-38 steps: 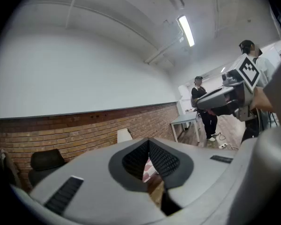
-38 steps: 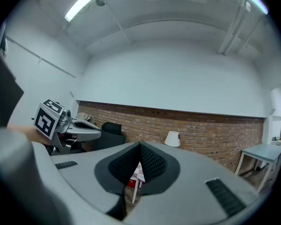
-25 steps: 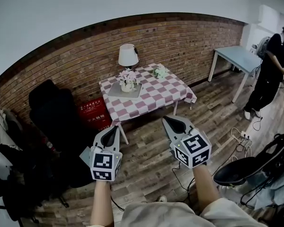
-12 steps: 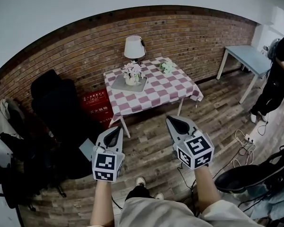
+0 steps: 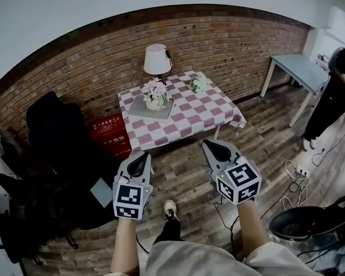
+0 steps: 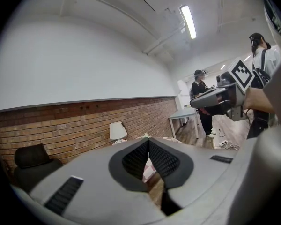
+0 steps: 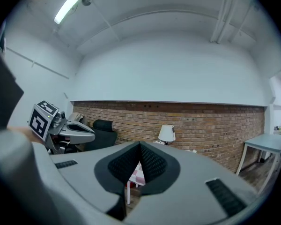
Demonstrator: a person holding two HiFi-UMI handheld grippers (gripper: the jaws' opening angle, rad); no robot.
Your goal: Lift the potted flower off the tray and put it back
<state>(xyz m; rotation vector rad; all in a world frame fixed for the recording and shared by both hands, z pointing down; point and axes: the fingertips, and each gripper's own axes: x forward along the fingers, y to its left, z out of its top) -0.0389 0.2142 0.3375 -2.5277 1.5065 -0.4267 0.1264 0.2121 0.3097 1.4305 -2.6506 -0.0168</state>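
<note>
Far beyond left claw [image 5: 142, 156] and right claw [image 5: 210, 145], potted flower [image 5: 154, 94]

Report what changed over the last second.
The person has stepped toward the checkered table; a shoe now shows below. Nothing was grasped or released: the left hand-held gripper and the right hand-held gripper stay shut, empty and held out ahead, and the potted flower stays on its tray.
</note>
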